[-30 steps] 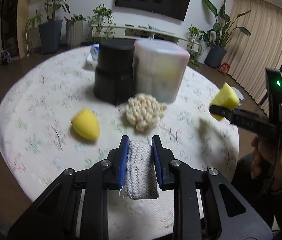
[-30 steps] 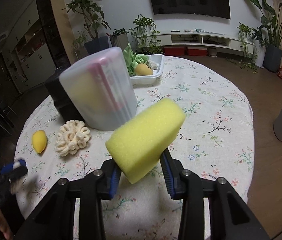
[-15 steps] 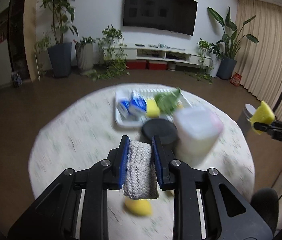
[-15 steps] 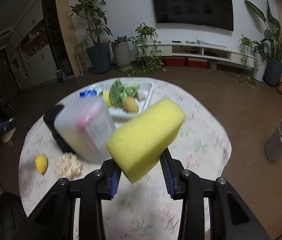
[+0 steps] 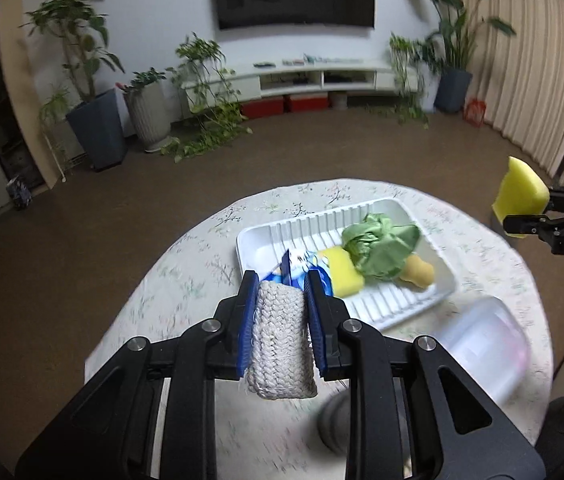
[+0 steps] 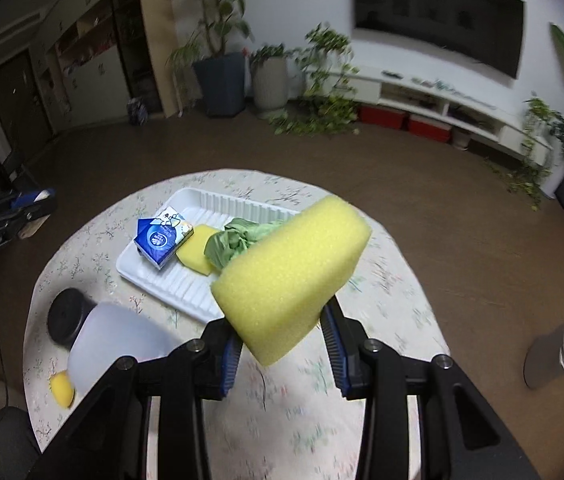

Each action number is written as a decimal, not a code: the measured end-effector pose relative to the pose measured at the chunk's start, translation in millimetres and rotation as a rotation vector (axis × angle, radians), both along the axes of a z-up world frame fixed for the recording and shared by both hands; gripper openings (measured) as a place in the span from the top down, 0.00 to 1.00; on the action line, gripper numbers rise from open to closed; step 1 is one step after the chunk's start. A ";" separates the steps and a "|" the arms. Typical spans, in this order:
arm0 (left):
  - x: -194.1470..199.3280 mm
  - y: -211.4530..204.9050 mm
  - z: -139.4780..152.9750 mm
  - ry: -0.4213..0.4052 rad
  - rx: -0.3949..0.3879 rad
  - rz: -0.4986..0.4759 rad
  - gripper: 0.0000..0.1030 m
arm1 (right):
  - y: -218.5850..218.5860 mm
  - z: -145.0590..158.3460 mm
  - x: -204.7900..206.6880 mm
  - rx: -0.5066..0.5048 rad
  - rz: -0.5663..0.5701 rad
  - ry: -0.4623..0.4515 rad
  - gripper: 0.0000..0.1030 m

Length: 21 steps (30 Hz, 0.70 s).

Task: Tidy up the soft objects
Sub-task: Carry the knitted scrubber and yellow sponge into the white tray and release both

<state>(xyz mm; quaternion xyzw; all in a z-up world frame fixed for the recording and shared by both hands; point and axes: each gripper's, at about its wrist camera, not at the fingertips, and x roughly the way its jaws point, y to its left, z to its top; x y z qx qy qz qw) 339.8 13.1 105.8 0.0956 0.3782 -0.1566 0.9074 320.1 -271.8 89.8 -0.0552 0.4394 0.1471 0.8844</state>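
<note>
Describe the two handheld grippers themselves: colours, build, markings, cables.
Both are matte black, with triangular cut-out linkage arms and silver pivot bolts. The left gripper and right gripper both have blue ribbed pads. Seen side-on, the right one has faint white lettering on its body and an orange-red indicator light on an upright black mount. A thin black cable hangs below it.

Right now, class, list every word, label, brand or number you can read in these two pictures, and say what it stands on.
"0AS", roughly: pale stamp on the black right gripper body, uncertain.
Pale lettering on the black left gripper body: too blurred to read.
Round emblem and print on the blue and white tissue packet in the white ribbed tray: too small.
</note>
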 end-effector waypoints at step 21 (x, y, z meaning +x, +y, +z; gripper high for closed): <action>121.5 -72.6 -79.8 0.156 0.015 -0.108 0.78 | 39.8 -100.5 94.6 -0.088 0.136 0.240 0.61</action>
